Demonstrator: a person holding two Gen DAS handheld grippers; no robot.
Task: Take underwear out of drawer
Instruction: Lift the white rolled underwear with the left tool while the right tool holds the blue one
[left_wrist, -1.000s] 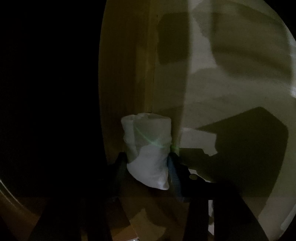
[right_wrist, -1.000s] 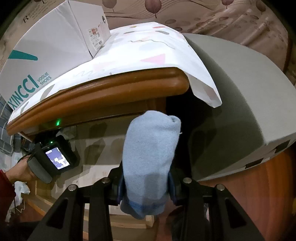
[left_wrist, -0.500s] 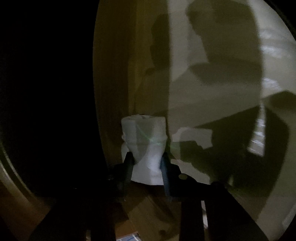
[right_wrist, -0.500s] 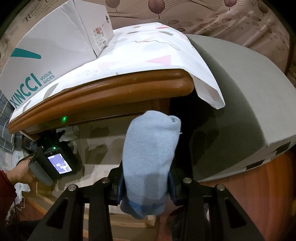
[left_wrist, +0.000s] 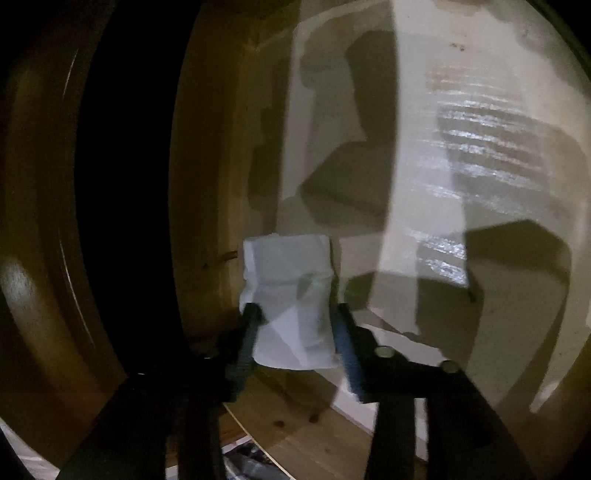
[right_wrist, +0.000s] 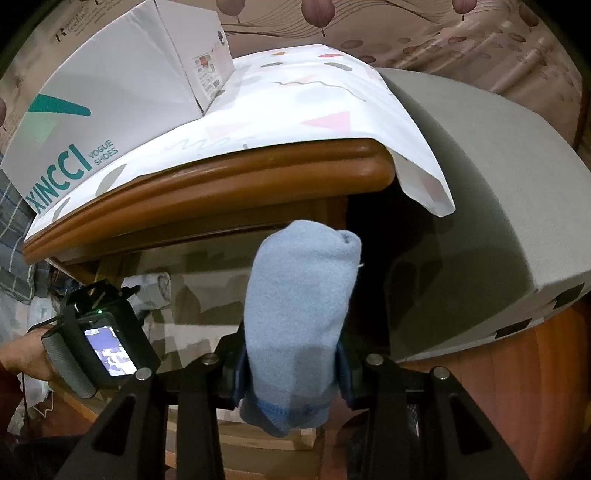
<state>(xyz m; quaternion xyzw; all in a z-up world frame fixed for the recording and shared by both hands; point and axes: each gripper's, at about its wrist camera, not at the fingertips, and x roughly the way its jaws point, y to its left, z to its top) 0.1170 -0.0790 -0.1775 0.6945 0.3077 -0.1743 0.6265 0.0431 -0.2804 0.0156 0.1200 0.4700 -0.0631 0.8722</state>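
My left gripper (left_wrist: 293, 317) is shut on a rolled white underwear (left_wrist: 288, 291) and holds it inside the dim drawer (left_wrist: 424, 184), close to its wooden side wall (left_wrist: 210, 184). My right gripper (right_wrist: 291, 354) is shut on a rolled light blue underwear (right_wrist: 299, 302) and holds it upright in front of the open drawer (right_wrist: 207, 295), under the wooden table top (right_wrist: 221, 184). The left gripper also shows in the right wrist view (right_wrist: 99, 332), at the drawer's left end, next to a white roll (right_wrist: 155, 291).
A white shoe box (right_wrist: 110, 103) stands on a patterned cloth (right_wrist: 314, 99) over the table top. A grey padded block (right_wrist: 498, 203) lies to the right. The drawer bottom is pale, with hard shadows.
My left gripper has drawn back and turned with the white roll, so more of the drawer bottom shows. My right gripper has hardly moved with the blue roll.
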